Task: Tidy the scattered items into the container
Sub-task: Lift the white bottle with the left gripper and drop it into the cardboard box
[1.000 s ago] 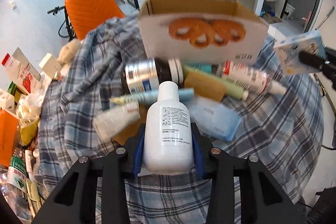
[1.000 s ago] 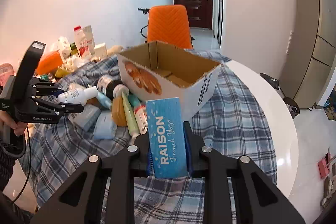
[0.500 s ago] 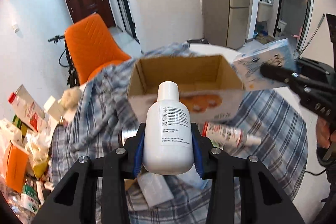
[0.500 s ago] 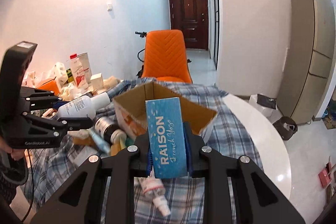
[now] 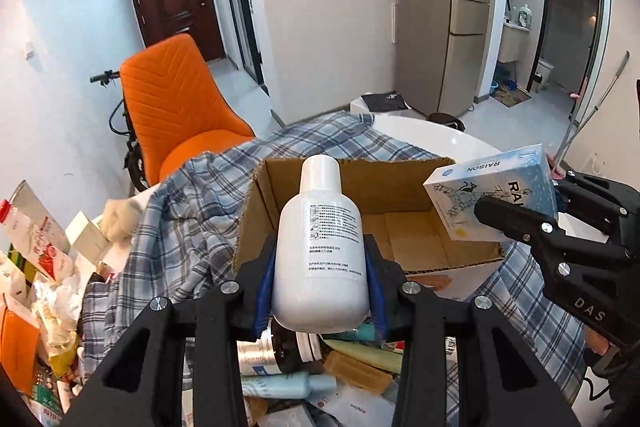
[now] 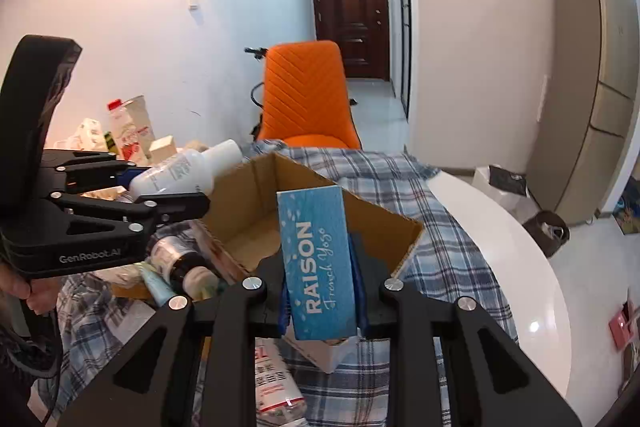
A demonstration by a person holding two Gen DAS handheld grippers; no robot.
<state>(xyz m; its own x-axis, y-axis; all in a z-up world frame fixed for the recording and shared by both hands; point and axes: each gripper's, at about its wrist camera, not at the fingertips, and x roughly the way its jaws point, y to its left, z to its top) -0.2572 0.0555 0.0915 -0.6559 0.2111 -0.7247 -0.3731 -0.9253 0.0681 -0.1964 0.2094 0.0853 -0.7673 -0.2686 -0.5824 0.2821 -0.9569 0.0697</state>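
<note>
From the left wrist camera, the left claw [image 5: 320,279] is clamped on a white bottle [image 5: 320,247], blue pads pressed against both its sides, cap pointing toward 12 o'clock. Just beyond the bottle sits the open cardboard box [image 5: 400,187] on the plaid cloth [image 5: 192,219] that covers the counter [image 5: 440,143]. At 3 o'clock the right claw [image 5: 516,215] grips a blue RAISON carton [image 5: 492,199], held above the box's right edge. Below the bottle, toward 6 o'clock, loose tubes and bottles [image 5: 328,367] lie in a heap on the cloth. An orange chair [image 5: 172,107] stands at 10 o'clock, and a clutter of packages [image 5: 40,247] crowds the 9 o'clock side.

From the right wrist camera, the right claw [image 6: 322,291] is closed on the blue RAISON carton [image 6: 320,267], which stands upright between the pads. The cardboard box [image 6: 256,203] lies directly ahead, open. At 9 o'clock the left claw [image 6: 176,191] holds the white bottle [image 6: 188,167] tilted, its cap over the box's near-left corner. A brown bottle and tubes [image 6: 180,267] lie beside the box at 8 o'clock. The orange chair [image 6: 308,95] stands at 12 o'clock beyond the counter [image 6: 512,267].
</note>
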